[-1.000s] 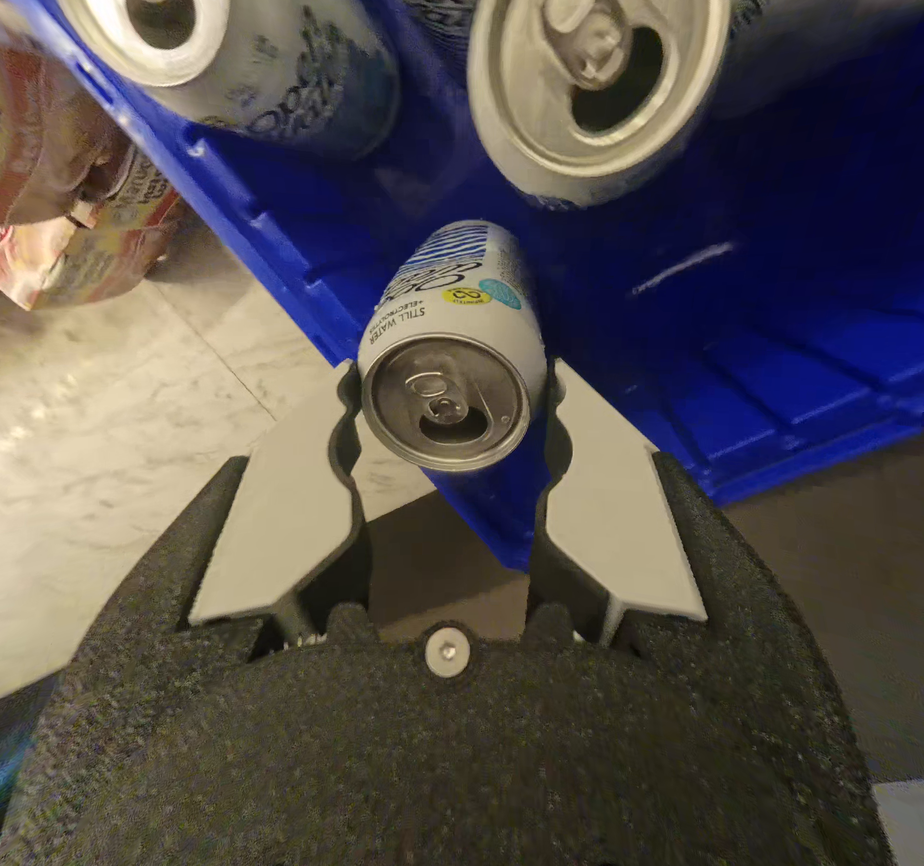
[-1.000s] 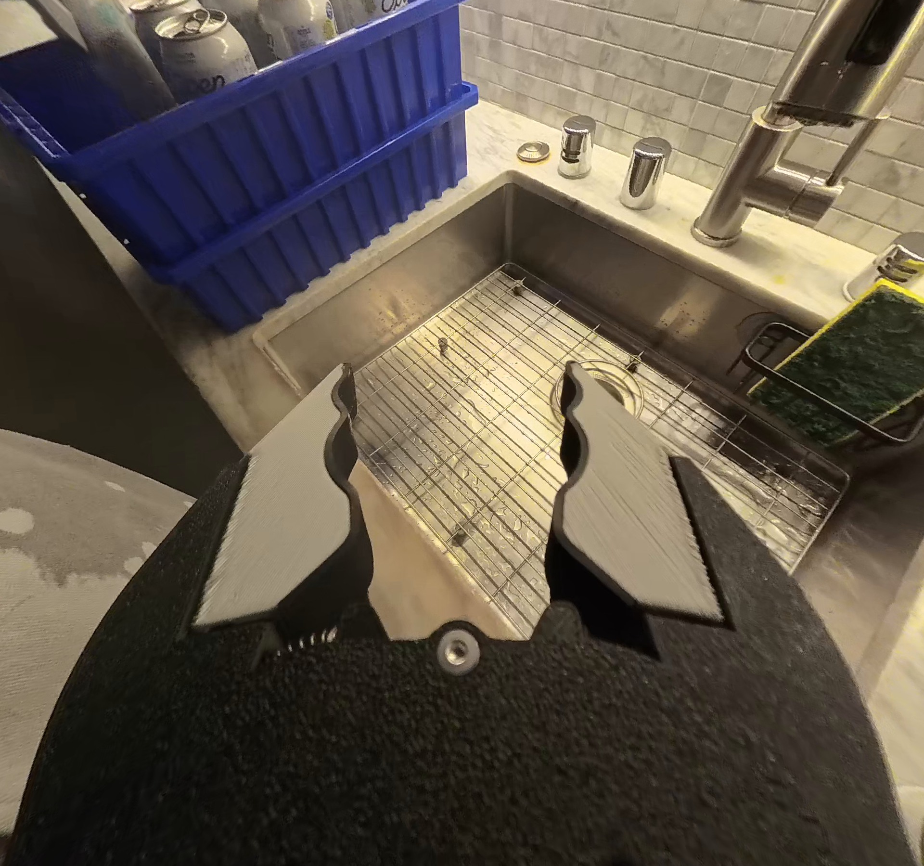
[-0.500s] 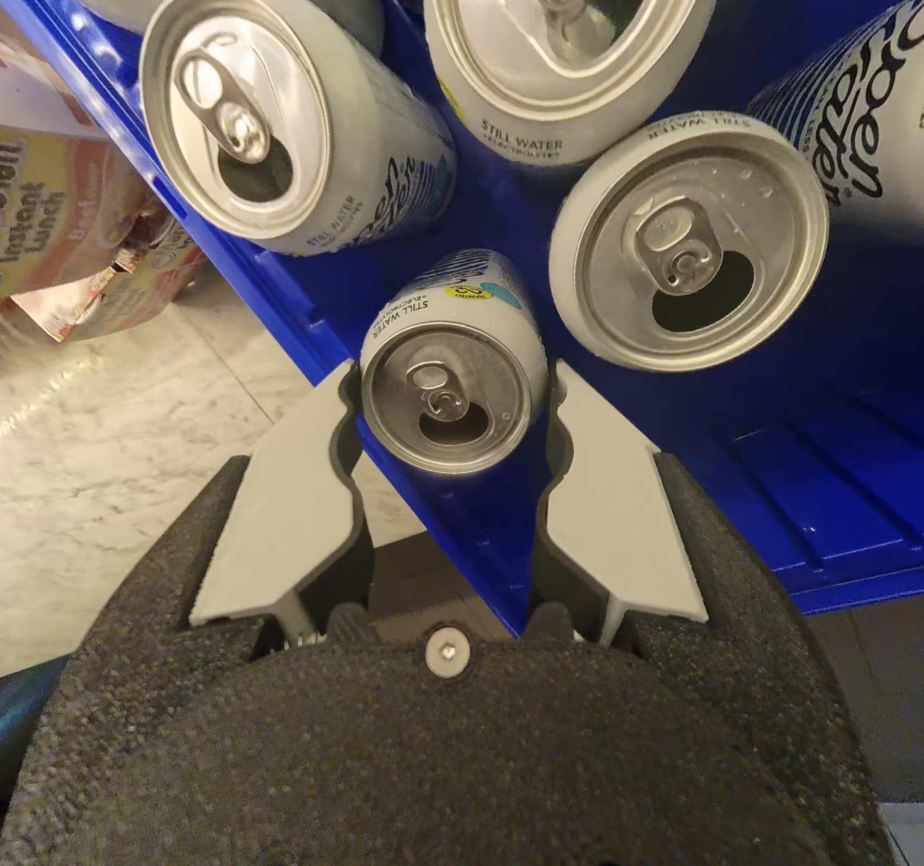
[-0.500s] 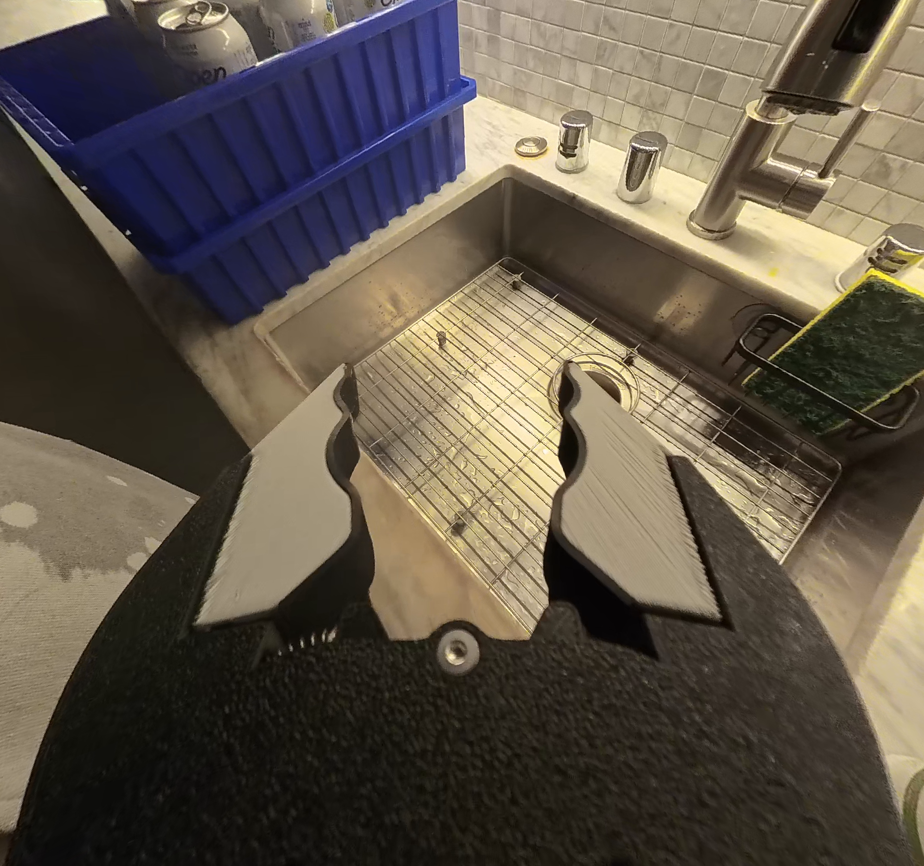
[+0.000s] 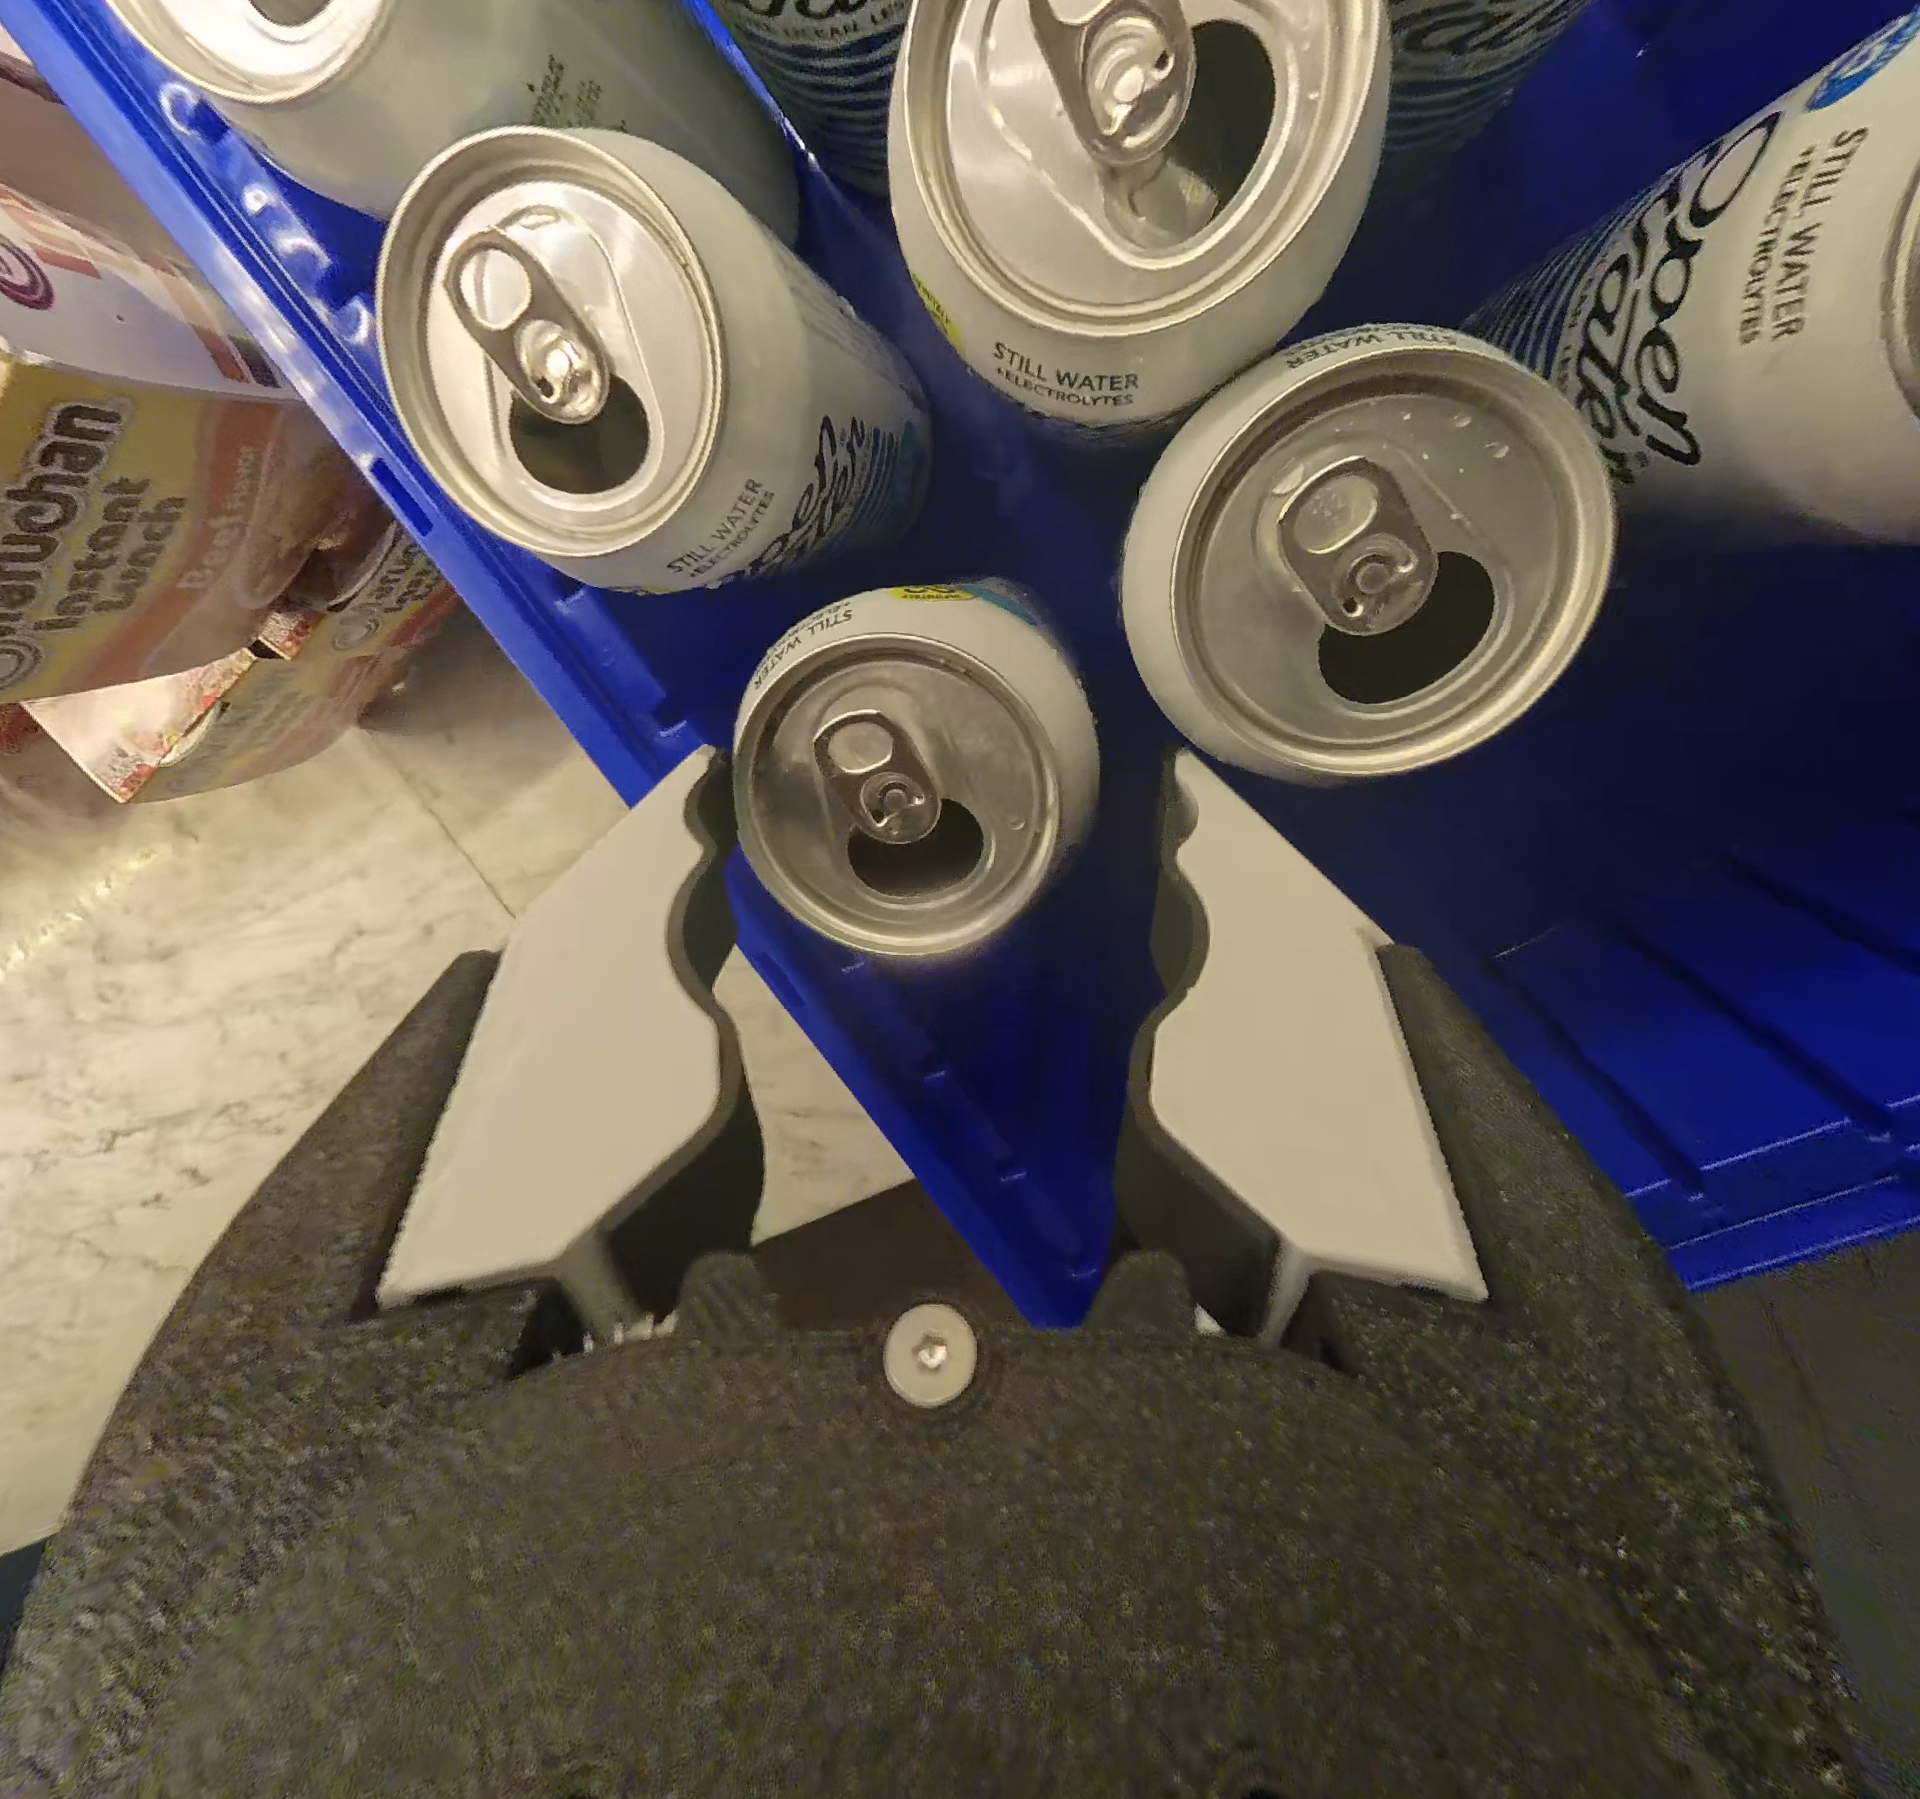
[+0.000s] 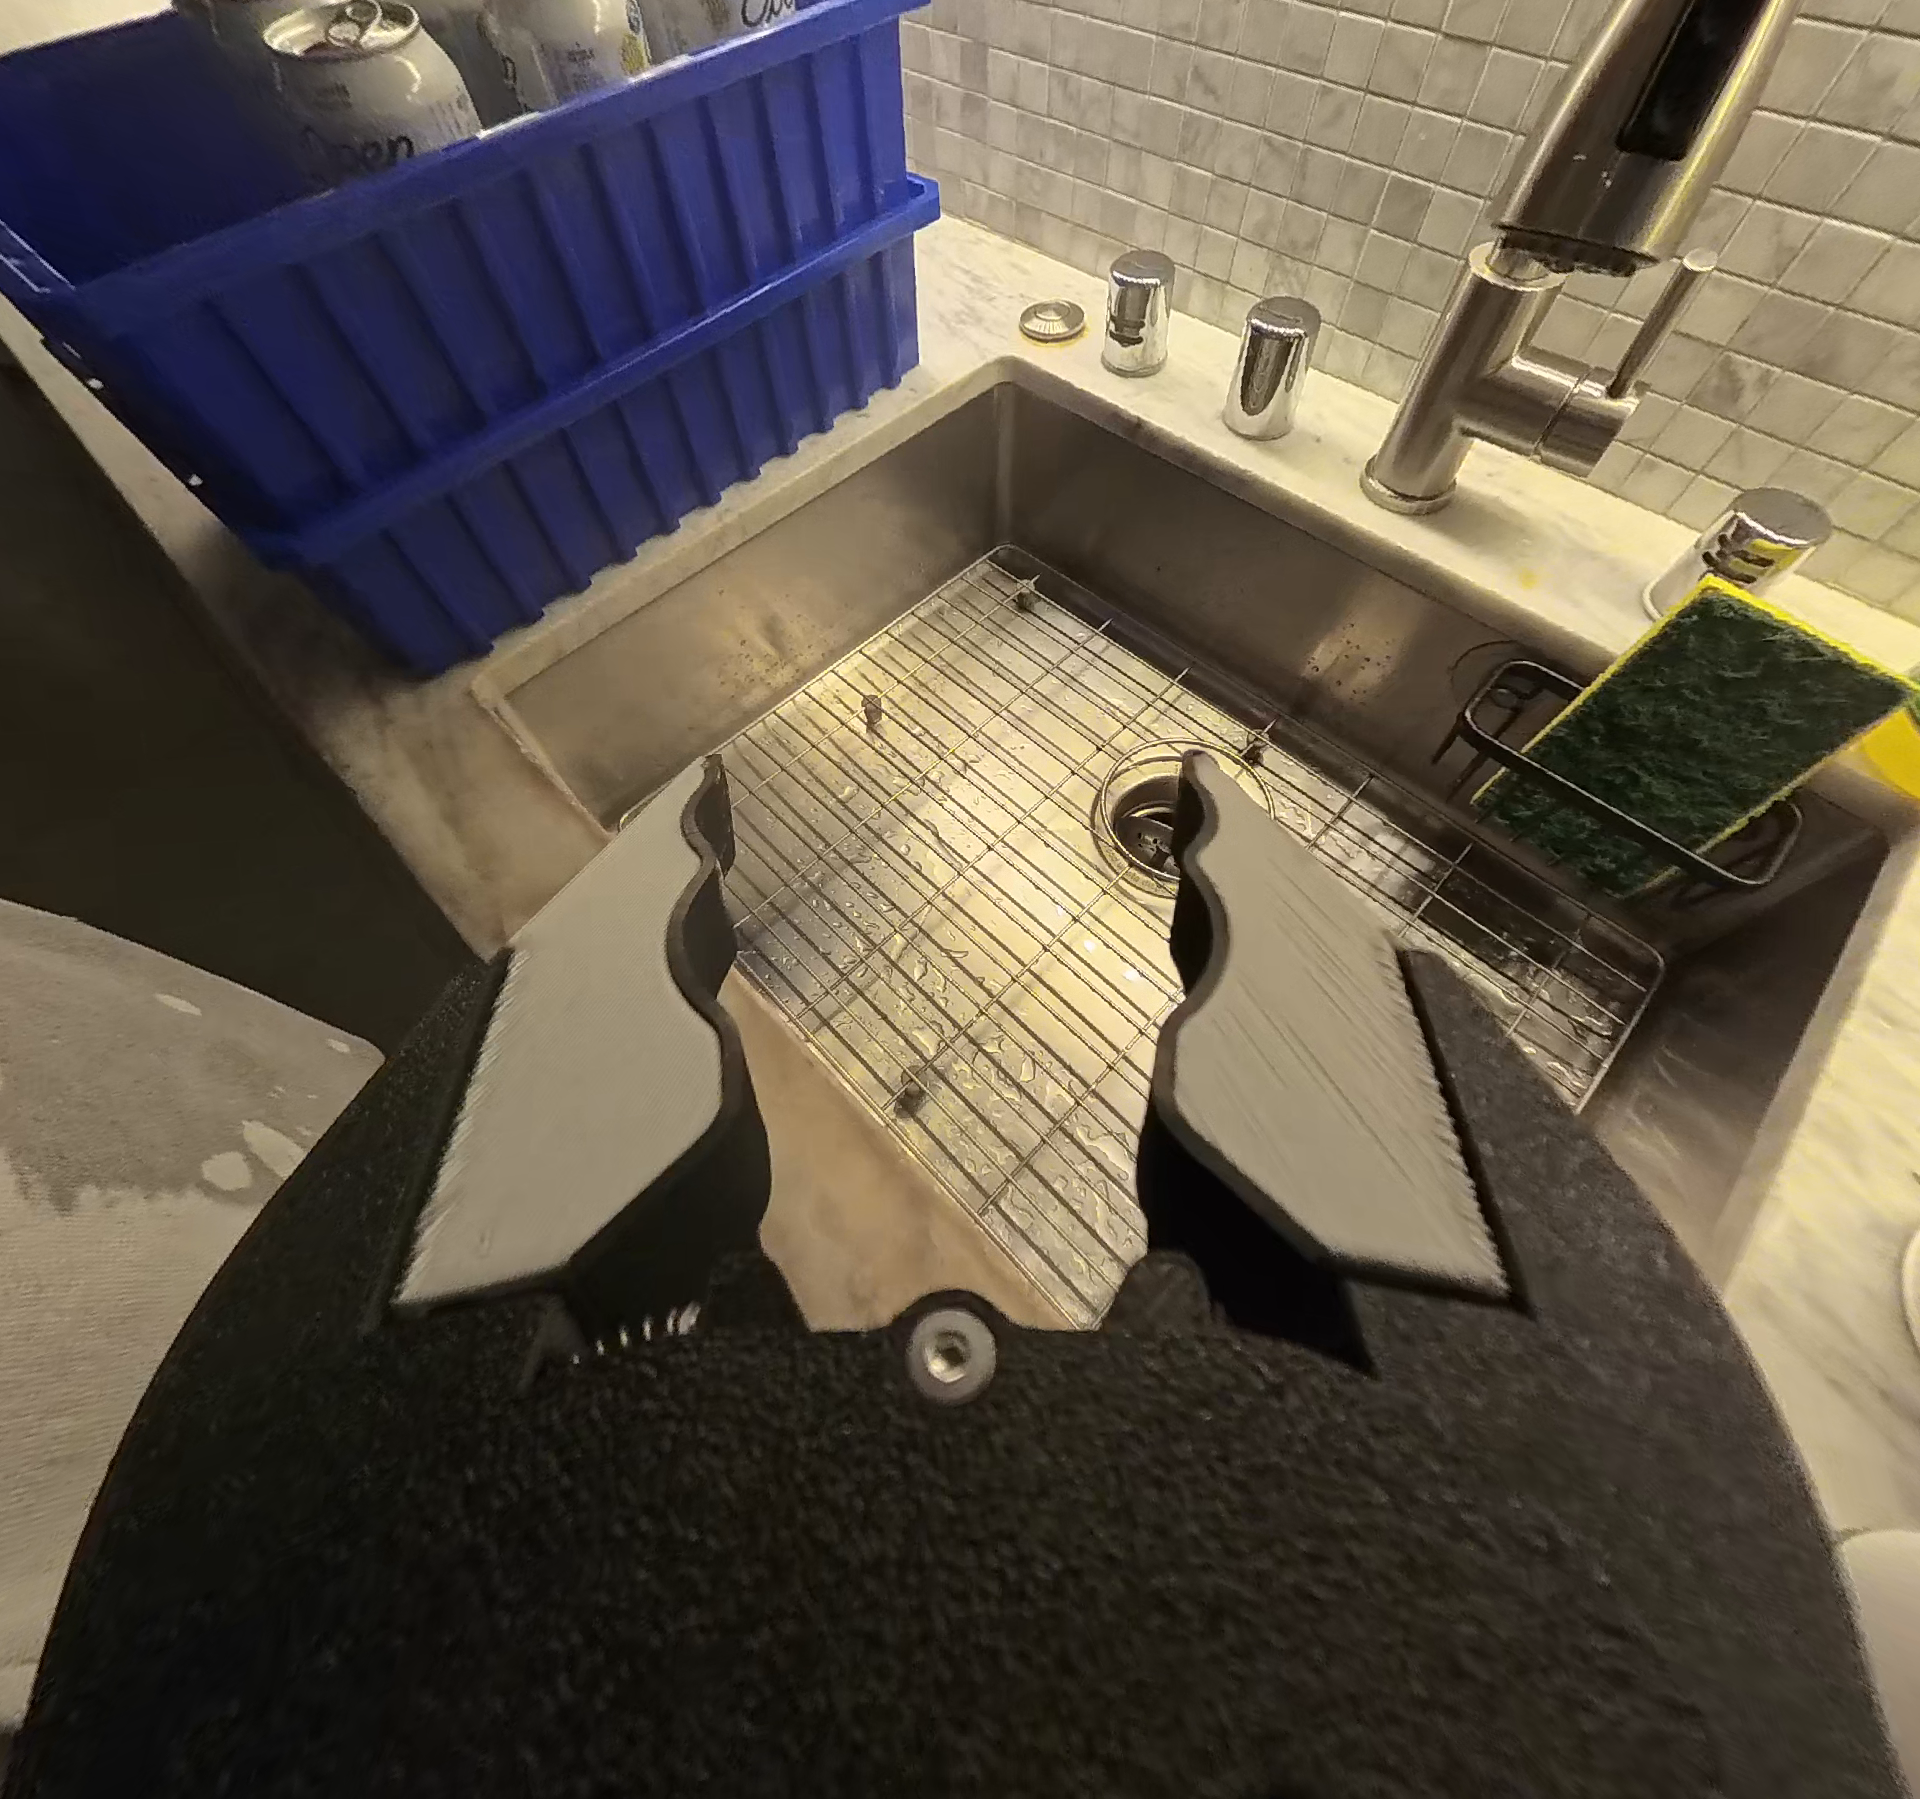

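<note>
Bracketing one opened can [image 5: 914, 773] at frame centre with slack on its right, the left hand-held gripper [image 5: 945, 783] looks released, so the can could tip onto four neighbouring cans [image 5: 1371, 554] in the upper of two stacked blue bins [image 6: 499, 295]; the right hand-held gripper [image 6: 951, 793] hangs parted, empty, over one sink [image 6: 1039, 482].

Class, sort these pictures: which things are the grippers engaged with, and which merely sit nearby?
Engaged: left gripper, open around an opened can; blue bin holding it.
Nearby: right gripper, open, empty, above sink; sponge; faucet.
</note>
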The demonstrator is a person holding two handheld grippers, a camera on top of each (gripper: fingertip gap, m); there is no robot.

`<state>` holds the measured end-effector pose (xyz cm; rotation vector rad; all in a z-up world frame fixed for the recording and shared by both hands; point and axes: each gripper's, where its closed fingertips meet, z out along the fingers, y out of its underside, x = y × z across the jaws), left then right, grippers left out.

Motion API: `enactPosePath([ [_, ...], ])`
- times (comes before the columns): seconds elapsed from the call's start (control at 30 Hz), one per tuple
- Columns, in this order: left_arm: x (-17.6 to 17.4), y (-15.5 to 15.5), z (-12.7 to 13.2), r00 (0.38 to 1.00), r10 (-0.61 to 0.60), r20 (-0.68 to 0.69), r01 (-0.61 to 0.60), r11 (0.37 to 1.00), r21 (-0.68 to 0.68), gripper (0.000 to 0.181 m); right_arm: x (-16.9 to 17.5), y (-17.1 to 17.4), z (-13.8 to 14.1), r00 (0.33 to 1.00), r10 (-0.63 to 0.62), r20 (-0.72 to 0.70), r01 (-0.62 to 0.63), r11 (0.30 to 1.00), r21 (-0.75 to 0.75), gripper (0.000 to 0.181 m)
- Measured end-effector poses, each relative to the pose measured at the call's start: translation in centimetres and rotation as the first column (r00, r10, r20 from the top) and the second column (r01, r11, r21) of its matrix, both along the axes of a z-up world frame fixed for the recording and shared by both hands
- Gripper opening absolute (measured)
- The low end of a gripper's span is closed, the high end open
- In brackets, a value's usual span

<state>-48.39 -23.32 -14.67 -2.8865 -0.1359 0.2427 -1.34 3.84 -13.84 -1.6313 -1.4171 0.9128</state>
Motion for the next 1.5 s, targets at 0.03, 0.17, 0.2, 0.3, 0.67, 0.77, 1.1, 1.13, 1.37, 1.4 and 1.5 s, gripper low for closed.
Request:
enactPosePath([
  [0.03, 0.1, 0.0, 0.3, 1.0, -0.002, 0.0, 0.002, 1.0, 0.015, 0.082, -0.1, 0.0, 0.0, 1.0, 0.003, 0.002, -0.003, 1.0, 0.003, 0.085],
  [0.17, 0.3, 0.0, 2.5, 1.0, 0.011, -0.022, -0.008, 0.992, 0.126, 0.083, -0.2, 0.0, 0.1, 1.0, 0.006, 0.003, -0.006, 1.0, 0.015, 0.085],
  [0.2, 0.4, 0.1, 3.3, 0.999, 0.024, -0.025, -0.019, 0.984, 0.176, 0.083, -0.2, 0.0, 0.2, 1.0, 0.004, 0.001, -0.004, 1.0, 0.015, 0.085],
  [0.3, 0.8, 0.6, 5.9, 0.997, 0.066, -0.042, -0.047, 0.937, 0.345, 0.082, -0.1, 0.2, 0.1, 1.0, -0.001, -0.003, 0.001, 1.0, 0.009, 0.085],
  [0.67, 15.3, 7.1, 16.1, 0.997, 0.072, 0.001, -0.03, 0.396, 0.918, 0.088, 2.4, 1.3, 0.5, 0.997, -0.077, -0.021, 0.077, 0.997, -0.023, 0.09],
  [0.77, 20.5, 10.0, 15.9, 0.999, 0.042, 0.014, -0.026, 0.29, 0.957, 0.087, 5.2, 2.7, 0.0, 0.986, -0.168, 0.006, 0.168, 0.986, -0.011, 0.094],
  [1.1, 33.5, 19.1, 8.6, 0.988, 0.001, 0.153, -0.148, 0.278, 0.949, 0.082, 21.9, 15.3, -6.0, 0.796, -0.604, 0.033, 0.601, 0.796, 0.071, 0.111],
  [1.13, 34.6, 19.8, 8.0, 0.989, -0.008, 0.151, -0.142, 0.297, 0.944, 0.081, 22.7, 16.4, -7.3, 0.789, -0.612, 0.045, 0.609, 0.79, 0.069, 0.114],
  [1.37, 40.4, 23.9, 7.2, 0.988, -0.009, 0.157, -0.143, 0.361, 0.921, 0.078, 21.4, 21.7, -12.1, 0.836, -0.549, 0.008, 0.549, 0.835, 0.031, 0.124],
  [1.4, 41.0, 24.4, 7.3, 0.987, -0.003, 0.158, -0.146, 0.365, 0.92, 0.078, 20.9, 22.2, -12.2, 0.841, -0.541, -0.013, 0.541, 0.84, 0.023, 0.124],
  [1.5, 42.7, 25.4, 7.6, 0.979, 0.004, 0.202, -0.19, 0.366, 0.911, 0.077, 19.7, 23.0, -12.4, 0.861, -0.504, -0.068, 0.506, 0.862, 0.01, 0.122],
])
